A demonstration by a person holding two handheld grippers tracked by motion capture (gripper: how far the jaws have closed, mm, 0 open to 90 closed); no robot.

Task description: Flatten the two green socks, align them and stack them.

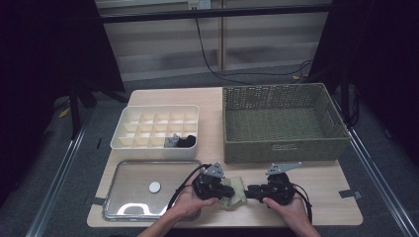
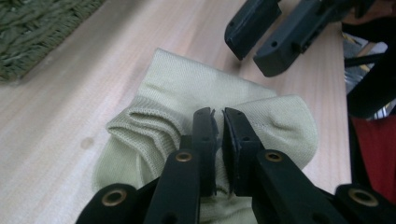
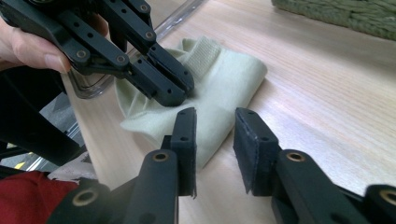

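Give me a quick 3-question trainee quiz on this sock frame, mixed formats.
1. True or false: the left claw is pinched on the pale green sock.
2. Multiple choice: where does the sock lie? A) in the wicker basket B) on the wooden table in front of the basket C) on the metal tray
3. Fill in: the right claw's jaws stand ____, just past the sock's edge.

Key
1. True: the jaws are nearly together with a fold of sock between them.
2. B: the sock lies between the two claws, right of the tray.
3. Open: the pads stand apart and grip nothing.
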